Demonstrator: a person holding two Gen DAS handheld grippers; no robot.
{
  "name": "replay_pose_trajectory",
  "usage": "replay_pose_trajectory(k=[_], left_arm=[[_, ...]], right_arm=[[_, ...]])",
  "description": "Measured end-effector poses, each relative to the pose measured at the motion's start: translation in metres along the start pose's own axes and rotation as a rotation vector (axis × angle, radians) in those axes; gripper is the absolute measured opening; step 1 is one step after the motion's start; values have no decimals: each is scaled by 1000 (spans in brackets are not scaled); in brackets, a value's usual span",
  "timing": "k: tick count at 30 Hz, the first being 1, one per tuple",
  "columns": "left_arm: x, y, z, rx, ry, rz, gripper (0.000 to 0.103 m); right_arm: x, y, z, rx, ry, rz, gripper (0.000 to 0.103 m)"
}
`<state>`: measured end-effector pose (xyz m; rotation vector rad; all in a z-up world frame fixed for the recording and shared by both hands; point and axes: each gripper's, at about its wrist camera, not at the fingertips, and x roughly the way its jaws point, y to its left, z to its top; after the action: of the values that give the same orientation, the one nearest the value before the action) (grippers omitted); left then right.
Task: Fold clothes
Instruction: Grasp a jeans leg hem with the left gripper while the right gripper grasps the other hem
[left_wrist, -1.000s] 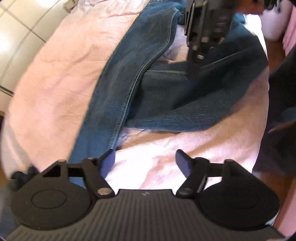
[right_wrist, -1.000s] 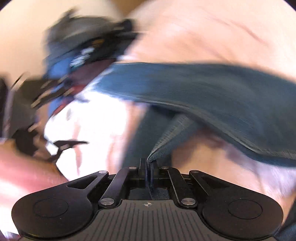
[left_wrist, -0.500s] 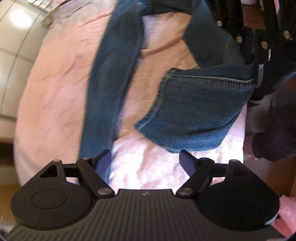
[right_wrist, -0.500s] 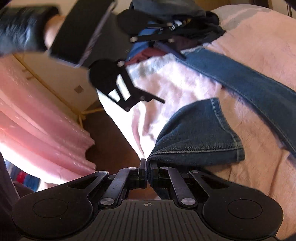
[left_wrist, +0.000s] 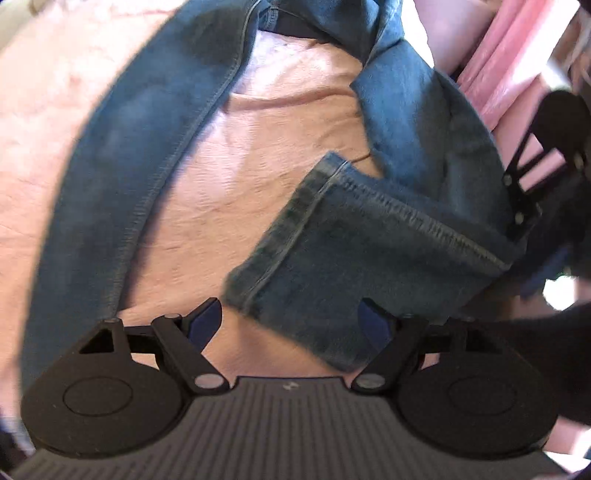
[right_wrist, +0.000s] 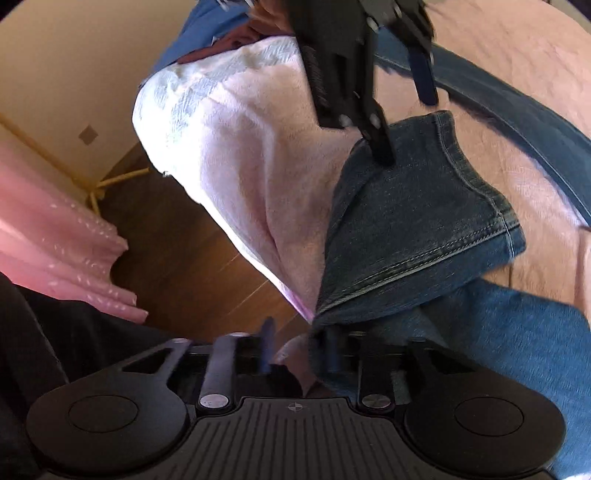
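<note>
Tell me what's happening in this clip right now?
A person with a gripper in each hand is folding blue jeans on a pink blanket. One leg's hem end has been doubled back. The right gripper has just been opening, with the hem's edge against one finger. The left gripper hovers open over that hem, gripping nothing.

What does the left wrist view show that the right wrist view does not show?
Only the left wrist view shows the long straight leg of the jeans, lying along the pink cover. Only the right wrist view shows the wooden floor and the cream wall. Both show the folded-back hem and both grippers: the left gripper open over it, the right gripper just opened, denim between its fingers.
</note>
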<state>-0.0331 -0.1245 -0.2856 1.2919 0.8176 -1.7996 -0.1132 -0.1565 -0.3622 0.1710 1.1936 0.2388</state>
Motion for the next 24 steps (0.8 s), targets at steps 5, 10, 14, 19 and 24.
replay_pose_trajectory(k=[5, 10, 14, 19, 24], left_arm=[[8, 7, 12, -123, -6, -55, 39], [-32, 1, 19, -52, -69, -38, 9], [-86, -7, 18, 6, -157, 16, 6], [-142, -12, -3, 15, -211, 60, 6], [-151, -28, -21, 54, -206, 44, 6]], right_arm=[[-23, -9, -18, 130, -46, -71, 47], [-59, -39, -40, 304, -127, -163, 64], [-79, -63, -62, 461, -138, -234, 65], [-97, -79, -81, 659, -190, -234, 65], [-113, -76, -64, 647, -378, -125, 68]])
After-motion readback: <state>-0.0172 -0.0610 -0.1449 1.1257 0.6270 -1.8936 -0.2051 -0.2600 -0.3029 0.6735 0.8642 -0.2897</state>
